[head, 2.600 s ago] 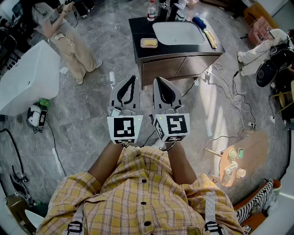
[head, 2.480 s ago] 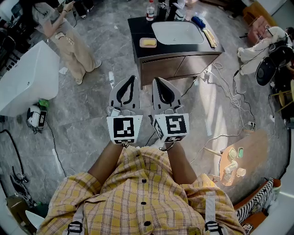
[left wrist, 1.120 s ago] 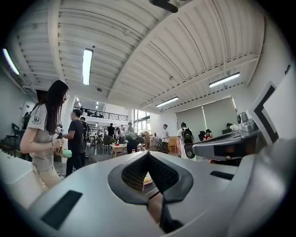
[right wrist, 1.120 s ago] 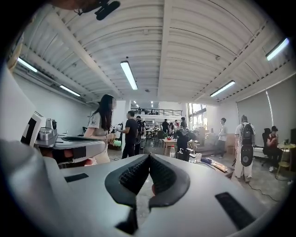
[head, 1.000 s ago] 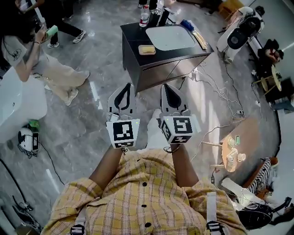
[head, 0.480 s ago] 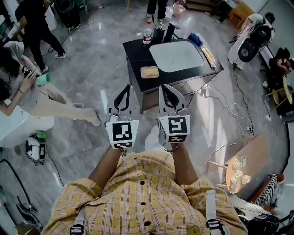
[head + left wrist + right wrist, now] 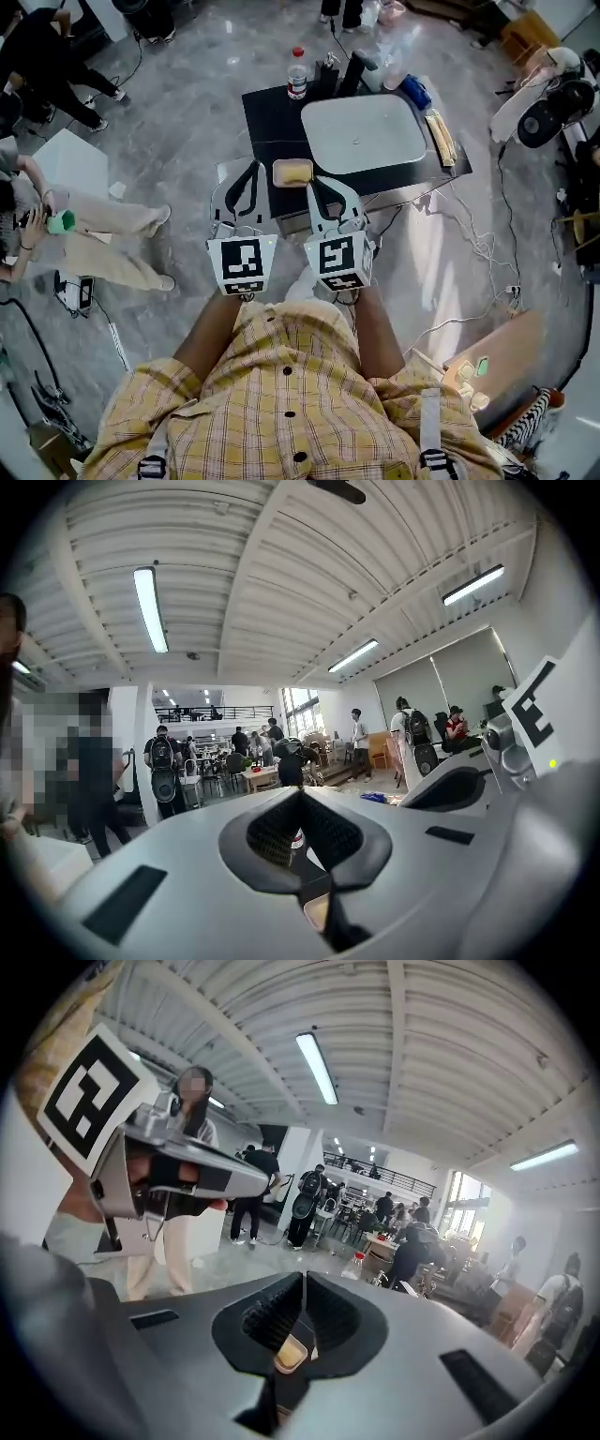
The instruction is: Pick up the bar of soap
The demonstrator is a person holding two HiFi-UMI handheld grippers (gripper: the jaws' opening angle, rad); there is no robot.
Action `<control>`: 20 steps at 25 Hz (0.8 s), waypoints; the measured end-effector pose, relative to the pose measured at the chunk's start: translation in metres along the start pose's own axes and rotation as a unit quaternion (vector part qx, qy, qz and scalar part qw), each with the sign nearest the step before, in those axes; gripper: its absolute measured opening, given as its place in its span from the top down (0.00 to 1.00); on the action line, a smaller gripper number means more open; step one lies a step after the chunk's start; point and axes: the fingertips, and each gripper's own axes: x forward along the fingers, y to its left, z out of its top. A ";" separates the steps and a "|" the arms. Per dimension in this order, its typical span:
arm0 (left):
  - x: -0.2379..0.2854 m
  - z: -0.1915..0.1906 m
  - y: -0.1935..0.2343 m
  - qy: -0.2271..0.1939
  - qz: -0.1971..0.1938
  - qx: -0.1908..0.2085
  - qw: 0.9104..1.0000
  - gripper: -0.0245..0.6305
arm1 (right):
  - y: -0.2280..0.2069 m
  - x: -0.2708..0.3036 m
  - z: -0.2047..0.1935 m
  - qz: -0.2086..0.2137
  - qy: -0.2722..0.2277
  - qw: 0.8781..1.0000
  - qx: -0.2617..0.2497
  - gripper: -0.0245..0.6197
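I held my left gripper point(image 7: 249, 171) and right gripper point(image 7: 316, 185) level, both closed on nothing, since the soap bar point(image 7: 292, 172) on the vanity counter point(image 7: 265, 122) seemed not yet reached.

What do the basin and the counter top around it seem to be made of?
Basin: likely ceramic, going by its smooth, even white surface. Counter top: flat, black, matte, perhaps stone or laminate; the pictures leave that open.
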 end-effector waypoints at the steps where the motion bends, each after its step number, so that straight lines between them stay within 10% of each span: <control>1: 0.010 -0.002 -0.001 0.003 0.003 -0.001 1.000 0.95 | -0.003 0.009 -0.008 0.009 0.006 1.000 -0.009 0.93; 10: 0.049 -0.041 0.011 0.051 0.007 0.001 0.999 0.95 | 0.003 0.087 -0.063 0.131 0.092 0.973 -0.165 0.93; 20: 0.078 -0.055 0.046 0.047 -0.014 -0.006 0.999 0.95 | 0.049 0.151 -0.144 0.307 0.243 0.857 -0.334 0.55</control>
